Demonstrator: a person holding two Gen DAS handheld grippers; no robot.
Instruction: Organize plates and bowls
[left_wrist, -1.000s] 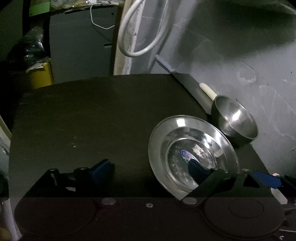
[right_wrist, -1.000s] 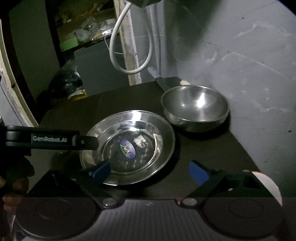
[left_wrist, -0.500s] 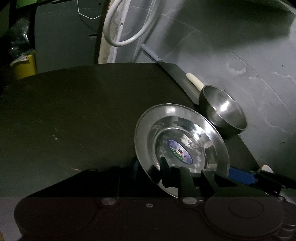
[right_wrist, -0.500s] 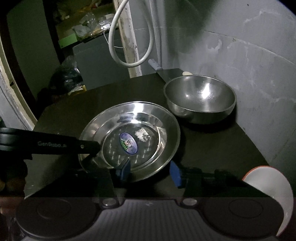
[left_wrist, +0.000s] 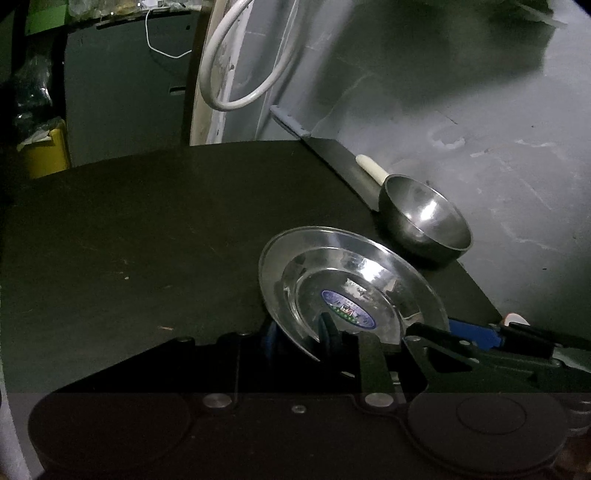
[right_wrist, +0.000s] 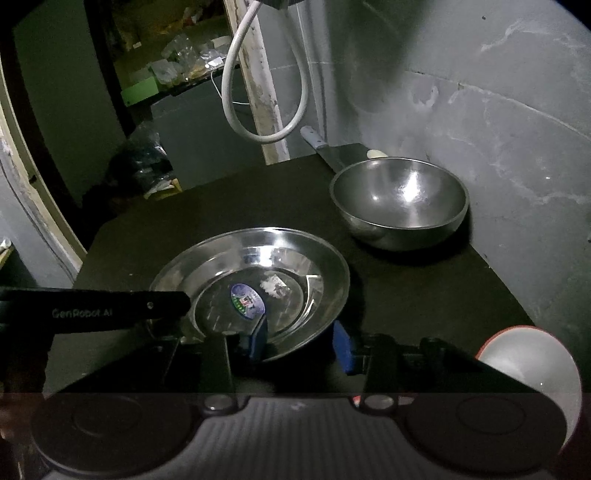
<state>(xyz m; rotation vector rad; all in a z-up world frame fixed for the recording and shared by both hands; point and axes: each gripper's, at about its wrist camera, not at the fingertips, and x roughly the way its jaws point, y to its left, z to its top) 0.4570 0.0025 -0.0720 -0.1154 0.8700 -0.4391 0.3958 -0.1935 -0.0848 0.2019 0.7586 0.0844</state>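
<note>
Here, round stainless-steel plate with a blue oval sticker at its centre (right_wrist: 255, 280): resting on the black tabletop (left_wrist: 147, 236), near its right side.
Left gripper (left_wrist: 299, 334): clamped on the near-left rim of the plate, 1 finger under the rim, 1 finger inside the plate.
Right gripper (right_wrist: 301, 341): jaws narrowed around the near rim of the same plate, 1 blue pad (right_wrist: 258, 338) inside the plate, the other just outside the edge; firm contact by the outer pad cannot be told.
Deep round stainless-steel bowl (right_wrist: 399, 201): upright on the tabletop, behind and to the right of the plate, near the grey wall (right_wrist: 498, 129), apart from the plate.
White bowl with a red-orange rim (right_wrist: 532, 365): at the near right edge of the right wrist view, partly cut off.
Looped white hose (left_wrist: 240, 62): hanging behind the table.
</note>
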